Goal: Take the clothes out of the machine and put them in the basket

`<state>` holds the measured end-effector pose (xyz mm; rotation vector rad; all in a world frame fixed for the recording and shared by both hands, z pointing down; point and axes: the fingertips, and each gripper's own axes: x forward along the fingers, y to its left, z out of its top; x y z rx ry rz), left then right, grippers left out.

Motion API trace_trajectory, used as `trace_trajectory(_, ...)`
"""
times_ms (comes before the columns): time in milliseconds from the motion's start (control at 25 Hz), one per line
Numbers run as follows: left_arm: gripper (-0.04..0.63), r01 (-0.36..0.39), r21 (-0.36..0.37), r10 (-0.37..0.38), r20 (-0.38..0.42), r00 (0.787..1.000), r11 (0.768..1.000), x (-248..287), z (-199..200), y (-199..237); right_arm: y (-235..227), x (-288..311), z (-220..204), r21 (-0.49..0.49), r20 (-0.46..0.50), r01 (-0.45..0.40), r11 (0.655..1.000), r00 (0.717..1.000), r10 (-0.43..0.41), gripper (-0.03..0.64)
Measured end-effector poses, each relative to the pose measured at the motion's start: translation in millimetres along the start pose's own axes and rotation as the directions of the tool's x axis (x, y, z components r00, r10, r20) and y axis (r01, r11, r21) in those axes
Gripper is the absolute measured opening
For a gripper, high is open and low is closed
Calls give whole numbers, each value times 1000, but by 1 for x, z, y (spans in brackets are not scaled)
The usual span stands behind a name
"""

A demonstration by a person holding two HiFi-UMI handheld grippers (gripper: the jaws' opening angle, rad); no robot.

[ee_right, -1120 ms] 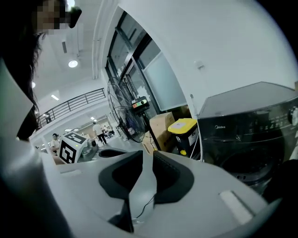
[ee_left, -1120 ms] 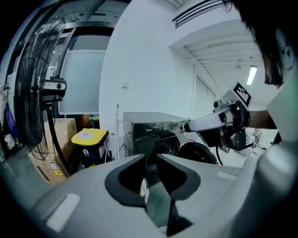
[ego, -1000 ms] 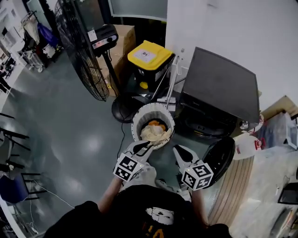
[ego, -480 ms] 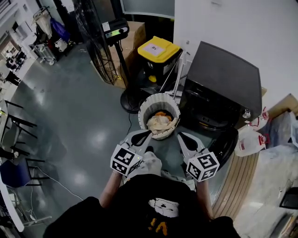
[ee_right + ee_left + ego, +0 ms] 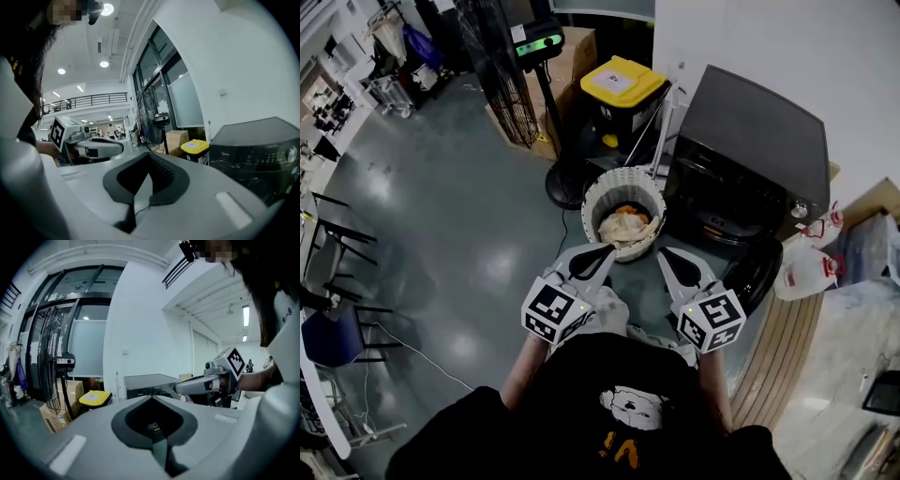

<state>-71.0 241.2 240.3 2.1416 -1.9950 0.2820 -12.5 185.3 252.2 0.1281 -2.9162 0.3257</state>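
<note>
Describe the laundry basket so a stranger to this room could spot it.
Find the big dark machine against the white wall. On the grey floor left of its front in the head view stands the basket. It alone is round, white and ribbed, holding cream and orange clothes, unlike the yellow-lidded bin behind it.

Open floor (image 5: pixel 459 244) left — machine (image 5: pixel 755 141) right

1. In the right gripper view I can just make out a small brand word on the front of the dark machine (image 5: pixel 253 145). It looks like "Midea".
2. The white label on the yellow lid (image 5: pixel 622 80) is too small for me to read.
3. The fan's green-lit panel (image 5: pixel 541 42) and the orange print on the shirt (image 5: pixel 617 457) are both illegible to me.
</note>
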Motion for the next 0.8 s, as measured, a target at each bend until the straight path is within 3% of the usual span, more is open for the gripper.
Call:
trace_trajectory(280, 5, 15, 39, -17, 64, 998, 999, -2, 14, -5, 5, -1, 1, -25, -8, 7, 1000, 1000, -7, 11)
trace_trajectory(800, 5, 32, -20, -31, 61, 998, 999, -6, 6, 8, 12, 21, -1, -44, -30, -15, 999, 999, 13, 12)
